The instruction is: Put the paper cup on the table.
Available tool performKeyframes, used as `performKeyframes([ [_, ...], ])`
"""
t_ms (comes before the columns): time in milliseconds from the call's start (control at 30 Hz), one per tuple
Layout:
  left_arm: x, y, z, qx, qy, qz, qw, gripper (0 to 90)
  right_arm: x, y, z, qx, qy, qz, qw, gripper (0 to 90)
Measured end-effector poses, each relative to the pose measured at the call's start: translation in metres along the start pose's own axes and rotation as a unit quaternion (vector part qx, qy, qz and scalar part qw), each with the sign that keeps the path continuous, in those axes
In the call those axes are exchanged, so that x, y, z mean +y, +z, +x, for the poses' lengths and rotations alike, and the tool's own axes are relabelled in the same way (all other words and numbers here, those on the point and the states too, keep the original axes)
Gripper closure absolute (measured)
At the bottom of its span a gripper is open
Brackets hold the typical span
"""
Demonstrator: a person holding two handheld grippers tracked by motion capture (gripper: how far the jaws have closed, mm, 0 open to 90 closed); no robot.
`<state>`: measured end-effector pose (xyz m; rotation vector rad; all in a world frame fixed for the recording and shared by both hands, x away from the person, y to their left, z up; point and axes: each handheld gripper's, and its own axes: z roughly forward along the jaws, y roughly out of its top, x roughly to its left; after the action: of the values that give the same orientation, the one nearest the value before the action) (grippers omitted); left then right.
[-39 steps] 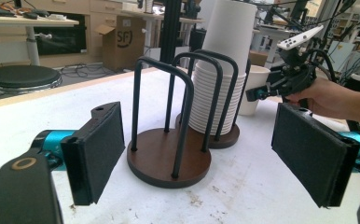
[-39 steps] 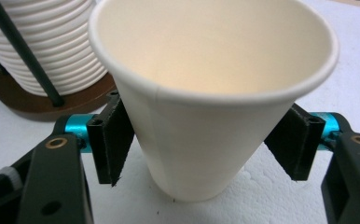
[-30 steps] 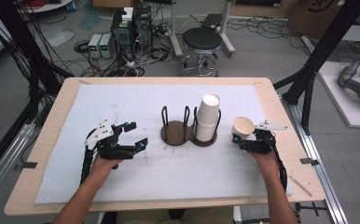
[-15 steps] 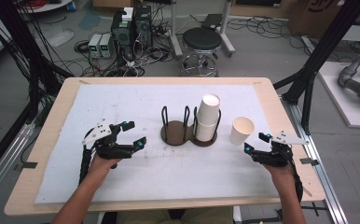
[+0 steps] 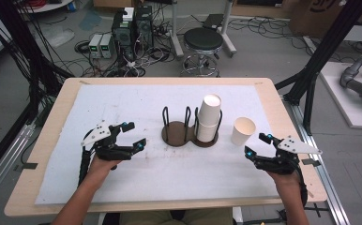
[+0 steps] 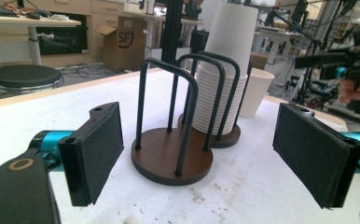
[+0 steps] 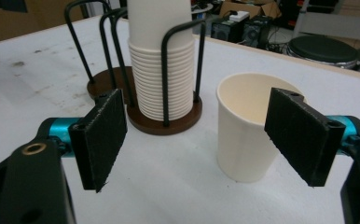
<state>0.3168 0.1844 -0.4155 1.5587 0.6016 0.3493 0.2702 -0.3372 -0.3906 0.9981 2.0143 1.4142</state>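
With both grippers, left (image 5: 131, 136) and right (image 5: 256, 145), wide open and empty, the right should close gently (paper crushes) on the cup (image 5: 243, 130) beside the rack (image 5: 190, 135).

"SF" on cardboard box (image 6: 122, 39)

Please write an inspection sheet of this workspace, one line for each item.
Surface: white mat on wooden table, some dark marks.
Job's things: single cup upright on the mat; cup stack in the right ring of the holder, left ring empty.
Clutter: nothing seen.
Grippers: left gripper open, holds nothing; right gripper open, apart from the cup.
Cables: tangled on the floor behind.
Surroundings: stool, electronics boxes.
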Motion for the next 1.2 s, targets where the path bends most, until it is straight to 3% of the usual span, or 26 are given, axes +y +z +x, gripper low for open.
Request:
performKeyframes([
  [467,0.001,-0.007,-0.002,0.006,0.01,-0.003,0.9999,16.0,0.007,-0.002,0.019,0.007,-0.04,0.004,0.9992,21.3],
  [767,0.002,-0.007,-0.004,0.005,0.014,-0.006,0.9999,16.0,0.01,-0.002,0.026,0.011,-0.041,-0.002,0.9991,21.3],
  [1200,0.001,-0.007,-0.005,0.005,0.012,-0.003,0.9999,16.0,0.006,0.003,0.026,0.013,-0.051,0.014,0.9985,21.3],
])
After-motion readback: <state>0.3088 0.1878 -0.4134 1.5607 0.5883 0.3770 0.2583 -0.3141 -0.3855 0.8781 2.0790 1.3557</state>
